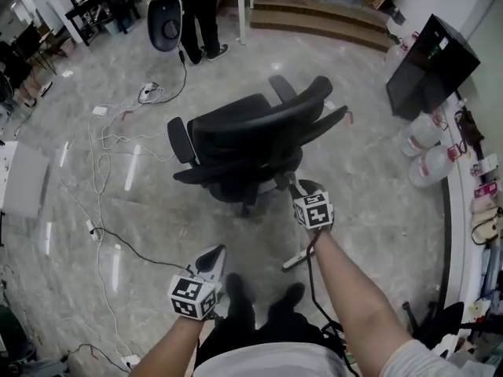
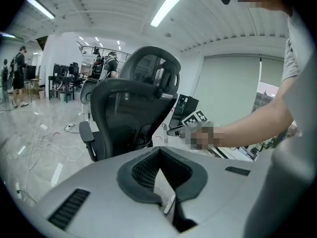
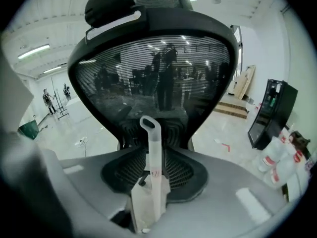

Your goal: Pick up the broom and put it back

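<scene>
Right gripper (image 3: 151,202) pinches broom (image 3: 151,152) near the handle top, jaws wide on it; keeps it upright by chair (image 1: 251,132), probably for carrying; left gripper (image 1: 216,254) closed, empty.

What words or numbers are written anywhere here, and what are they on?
Nothing here reads clearly.
Small red print on the white plastic broom handle: too blurred to read.
Red labels on the clear water jugs: too small to read.
Black-and-white squares on the marker cubes: patterns, not words.
</scene>
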